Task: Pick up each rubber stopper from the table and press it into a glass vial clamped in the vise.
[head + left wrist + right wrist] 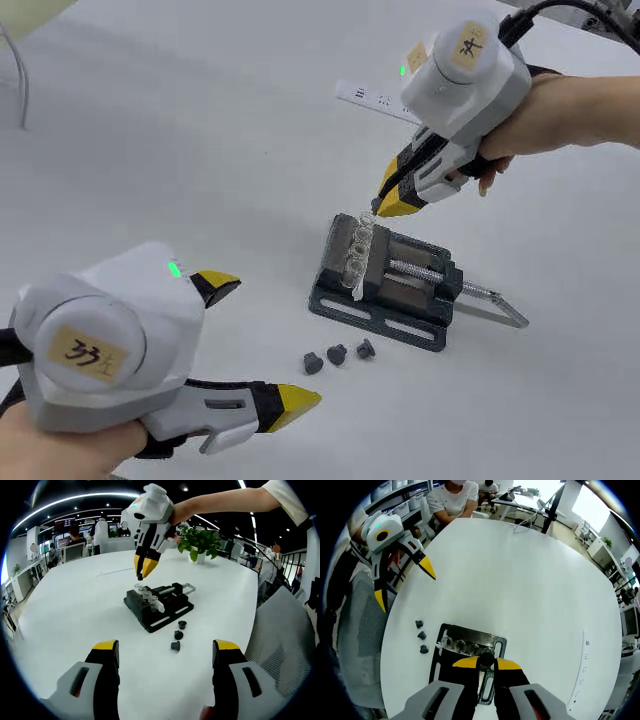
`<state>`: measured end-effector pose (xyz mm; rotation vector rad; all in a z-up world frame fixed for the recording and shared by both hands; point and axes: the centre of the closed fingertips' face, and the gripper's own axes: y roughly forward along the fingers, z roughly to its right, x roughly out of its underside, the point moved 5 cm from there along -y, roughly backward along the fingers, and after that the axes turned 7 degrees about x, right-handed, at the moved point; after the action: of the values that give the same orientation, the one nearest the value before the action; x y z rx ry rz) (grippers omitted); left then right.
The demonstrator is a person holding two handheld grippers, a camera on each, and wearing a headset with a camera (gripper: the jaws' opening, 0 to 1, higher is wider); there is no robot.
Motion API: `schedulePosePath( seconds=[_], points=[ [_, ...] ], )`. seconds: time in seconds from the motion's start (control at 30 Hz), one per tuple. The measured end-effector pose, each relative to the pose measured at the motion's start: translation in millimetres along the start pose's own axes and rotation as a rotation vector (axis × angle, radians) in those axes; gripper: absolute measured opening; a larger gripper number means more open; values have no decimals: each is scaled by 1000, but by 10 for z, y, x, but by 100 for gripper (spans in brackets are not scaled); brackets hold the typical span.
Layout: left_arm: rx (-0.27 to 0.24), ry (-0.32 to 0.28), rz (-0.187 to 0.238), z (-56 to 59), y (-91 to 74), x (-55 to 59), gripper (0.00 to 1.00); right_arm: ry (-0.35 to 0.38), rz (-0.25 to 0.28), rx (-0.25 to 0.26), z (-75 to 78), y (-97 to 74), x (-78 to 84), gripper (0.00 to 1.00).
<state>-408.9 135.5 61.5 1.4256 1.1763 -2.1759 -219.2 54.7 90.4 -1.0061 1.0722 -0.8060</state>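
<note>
At the near left of the head view, the left gripper (258, 343) hangs low over the white tabletop (200, 150). Its yellow-tipped jaws are spread wide with nothing between them. Just to its right, three small dark rubber stoppers (337, 353) lie loose on the table in a short row, close to the front edge of the black metal bench vise (376, 316) but apart from it. The left gripper is clearly the nearer tool to them, and its open jaws already face that way. The vise clamps a row of clear glass vials (356, 255), which stand upright with their mouths up. The row runs away from the person. At its far end the right gripper (392, 207) comes down from the upper right, jaws drawn nearly together. The right gripper view shows them pinching a dark round stopper (486, 659), with the vial mouths just beyond the tips. This stopper sits right over or at the far-end vial, though the pictures do not settle whether it touches the rim or has started to seat. In my judgement the pressing step is in hand. It depends on the stopper lining up with that vial's upright axis, so the push should go straight down rather than sideways along the row.
</note>
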Motion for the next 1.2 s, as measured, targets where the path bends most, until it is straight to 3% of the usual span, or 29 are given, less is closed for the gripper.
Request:
schedulePosePath(
  seconds=[0.37, 0.93, 1.2],
  points=[
    [1, -18, -5, -13, 30, 43, 74, -16, -11, -14, -45, 67, 1, 6],
    [15, -24, -13, -13, 90, 58, 74, -47, -48, -12, 48, 141, -6, 5],
    [19, -24, -13, 0, 98, 57, 74, -51, -11, -11, 43, 135, 6, 5]
  ],
)
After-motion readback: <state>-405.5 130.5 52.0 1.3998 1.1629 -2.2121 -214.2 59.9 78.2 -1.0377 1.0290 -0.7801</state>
